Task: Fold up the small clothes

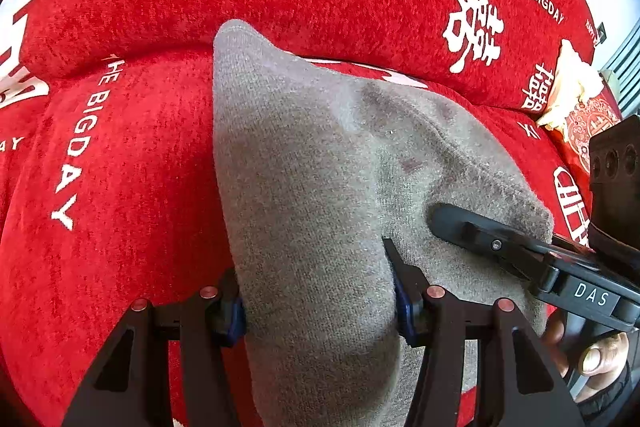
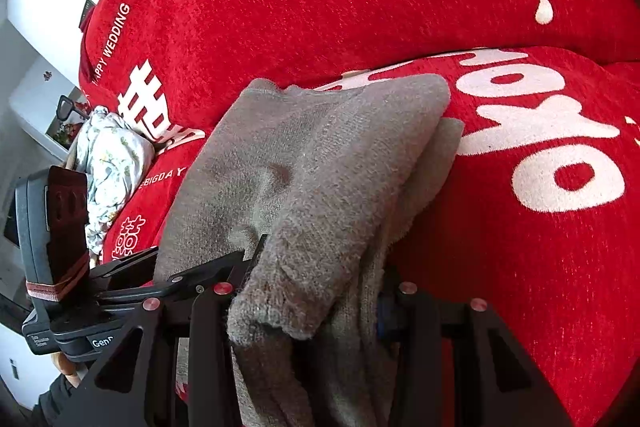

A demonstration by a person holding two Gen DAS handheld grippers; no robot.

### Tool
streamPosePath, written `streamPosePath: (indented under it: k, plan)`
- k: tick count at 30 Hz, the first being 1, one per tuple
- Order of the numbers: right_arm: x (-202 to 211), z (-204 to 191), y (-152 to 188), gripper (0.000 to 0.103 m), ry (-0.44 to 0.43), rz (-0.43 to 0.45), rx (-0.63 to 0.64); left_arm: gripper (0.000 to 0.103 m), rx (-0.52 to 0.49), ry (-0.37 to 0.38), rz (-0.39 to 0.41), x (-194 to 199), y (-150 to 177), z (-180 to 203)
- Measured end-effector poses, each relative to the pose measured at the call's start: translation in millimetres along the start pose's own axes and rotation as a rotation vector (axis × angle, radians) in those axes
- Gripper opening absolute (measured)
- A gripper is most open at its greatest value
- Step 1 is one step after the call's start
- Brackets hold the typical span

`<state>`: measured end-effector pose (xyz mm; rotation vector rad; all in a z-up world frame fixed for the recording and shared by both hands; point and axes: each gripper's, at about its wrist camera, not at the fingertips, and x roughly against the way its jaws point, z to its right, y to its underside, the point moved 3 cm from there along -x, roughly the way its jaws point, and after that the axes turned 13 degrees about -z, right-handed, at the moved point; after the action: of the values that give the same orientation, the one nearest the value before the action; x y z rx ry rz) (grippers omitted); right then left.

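1. Left wrist view: left tongs (image 1: 320, 291) sit with jaws spread wide on either side of the grey garment (image 1: 320, 163). Fabric fills the gap and touches both fingers; whether it is truly pinched, cannot tell.
2. Same view: right tongs (image 1: 448, 223) lie on the cloth just right of the left tongs; jaw gap unreadable here.
3. Right wrist view: right tongs (image 2: 316, 291) also straddle the garment (image 2: 312, 163); a doubled, fuzzy edge drapes over the near fingers. Grip not confirmable.
4. Garment lies ahead of both tongs on the red sofa cover (image 2: 520, 155).
5. Step, judged: mid-fold, layers already stacked.
6. Next: carry the held edge forward, lay flat, align edges, release.
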<state>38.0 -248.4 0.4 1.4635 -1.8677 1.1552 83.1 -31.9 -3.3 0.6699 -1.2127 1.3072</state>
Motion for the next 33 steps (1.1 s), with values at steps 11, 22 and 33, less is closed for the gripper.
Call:
streamPosePath:
  k: [11, 22, 33]
  plan:
    - [-8.2, -13.7, 4.8, 0.044, 0.005, -0.012, 0.023, 0.057, 0.016, -0.005, 0.006, 6.8, 13.4, -14.3]
    - [-11.4, -31.7, 21.5, 0.044, 0.027, -0.024, 0.047, 0.057, 0.030, 0.005, 0.016, 12.0, 37.5, -24.8]
    - [-11.0, -44.7, 41.6, 0.044, 0.038, -0.027, 0.061, 0.057, 0.039, 0.001, 0.028, 18.2, 60.5, -28.0]
